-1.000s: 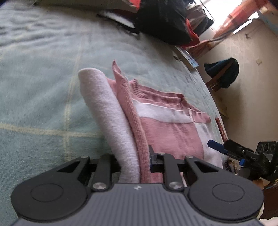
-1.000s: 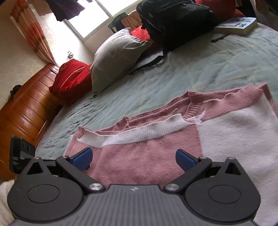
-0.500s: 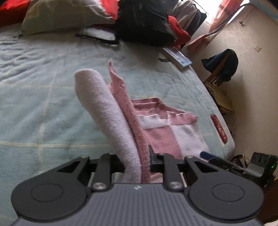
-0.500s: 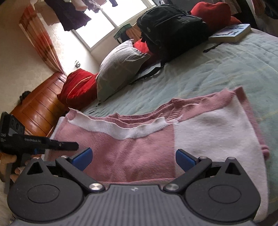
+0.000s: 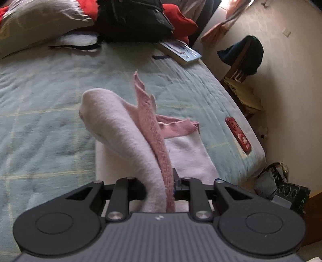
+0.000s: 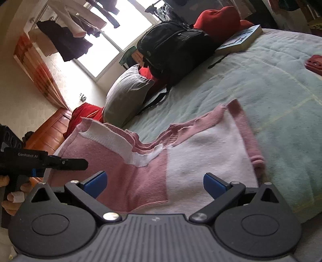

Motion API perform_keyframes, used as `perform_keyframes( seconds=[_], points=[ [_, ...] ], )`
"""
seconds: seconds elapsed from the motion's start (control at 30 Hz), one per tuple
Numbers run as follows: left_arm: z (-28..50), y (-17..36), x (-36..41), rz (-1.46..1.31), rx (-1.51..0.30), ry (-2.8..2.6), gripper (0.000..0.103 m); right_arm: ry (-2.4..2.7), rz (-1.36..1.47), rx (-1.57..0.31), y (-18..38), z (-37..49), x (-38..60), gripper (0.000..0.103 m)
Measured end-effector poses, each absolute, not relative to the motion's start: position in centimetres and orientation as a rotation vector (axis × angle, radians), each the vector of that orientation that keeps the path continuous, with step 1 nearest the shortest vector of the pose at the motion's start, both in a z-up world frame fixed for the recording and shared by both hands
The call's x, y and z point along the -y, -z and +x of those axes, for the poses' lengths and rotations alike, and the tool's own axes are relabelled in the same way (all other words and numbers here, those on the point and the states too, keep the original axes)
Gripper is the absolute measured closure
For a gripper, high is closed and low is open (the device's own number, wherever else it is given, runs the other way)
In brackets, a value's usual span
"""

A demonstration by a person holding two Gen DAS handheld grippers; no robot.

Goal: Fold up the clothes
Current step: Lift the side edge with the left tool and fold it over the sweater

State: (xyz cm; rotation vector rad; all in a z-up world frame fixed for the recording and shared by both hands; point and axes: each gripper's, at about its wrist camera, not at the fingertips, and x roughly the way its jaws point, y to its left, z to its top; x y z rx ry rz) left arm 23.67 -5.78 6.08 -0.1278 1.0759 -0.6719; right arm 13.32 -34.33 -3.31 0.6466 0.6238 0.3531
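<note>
Pale green quilted bedding [image 5: 50,125] with thin yellow check lines covers a bed that fills both fisheye views, and on it lies a pink and white knitted sweater [image 6: 181,161], spread near the bed's front edge. At about 12 o'clock in the left wrist view a black backpack [image 5: 132,18] sits against a grey pillow [image 5: 36,22] and red cushions, with a light blue paperback book [image 5: 181,51] just beside it toward 1 o'clock; a flat red phone-like case [image 5: 238,135] lies near the mattress edge at 3 o'clock, its markings too blurred to read. The left gripper [image 5: 164,181] has its fingers pressed together on a fold of the sweater, whose white roll and pink ribbed edge rise up from the pinch toward 12 o'clock and hide the blue pads almost entirely; the part of the garment beneath the lifted fold is hidden. From the right wrist view, the left gripper comes in at 9 o'clock with the pink side of the sweater raised off the bedding, the hand [image 6: 14,193] holding it cut off by the frame edge. The right gripper [image 6: 155,182] stands wide apart, blue pads [image 6: 213,184] bare, over the sweater's near hem, gripping nothing; whether it touches the knit cannot be told. Dark clothes hang against a bright, washed-out window [image 6: 112,38] at 11 o'clock.
</note>
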Motion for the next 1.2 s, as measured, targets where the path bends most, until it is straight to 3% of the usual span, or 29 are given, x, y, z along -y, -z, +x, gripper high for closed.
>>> perform_keyframes(
  seconds=[0.53, 1.2],
  points=[
    [26.8, -4.1, 14.2, -0.146, -1.134, 0.621, 0.083, -0.604, 0.485, -0.724, 3.3, 10.7, 35.3, 0.0],
    [29.4, 1.1, 22.3, -0.105, -1.241, 0.622, 0.082, -0.505, 0.504, -0.768, 4.7, 9.7, 36.4, 0.0]
  ],
)
